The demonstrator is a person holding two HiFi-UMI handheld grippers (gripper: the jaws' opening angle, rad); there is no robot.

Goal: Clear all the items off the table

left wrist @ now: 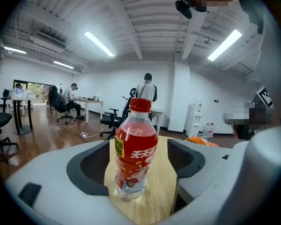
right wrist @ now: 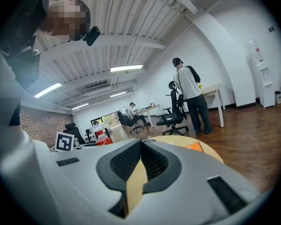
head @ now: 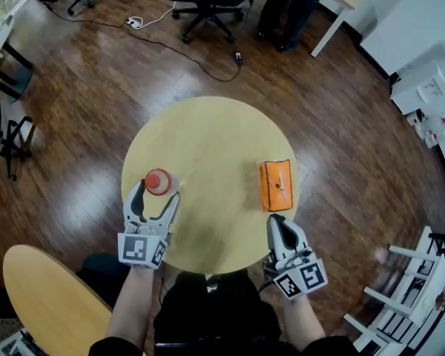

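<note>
While jaws gape, left gripper straddles bottle.

In the head view the top edge cuts off the person, the bottom edge the second table and the right edge the blurred chair, while in the right gripper view the right gripper hides most of the bottle and packet.

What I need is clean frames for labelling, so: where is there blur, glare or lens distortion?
Head view: evenly lit, floor bowed toward the edges, white chair at lower right smeared. Left gripper view: fisheye with dark corners, bottle sharp, ceiling strip lights blown out. Right gripper view: same fisheye, room tilted, standing person small but clear.
</note>
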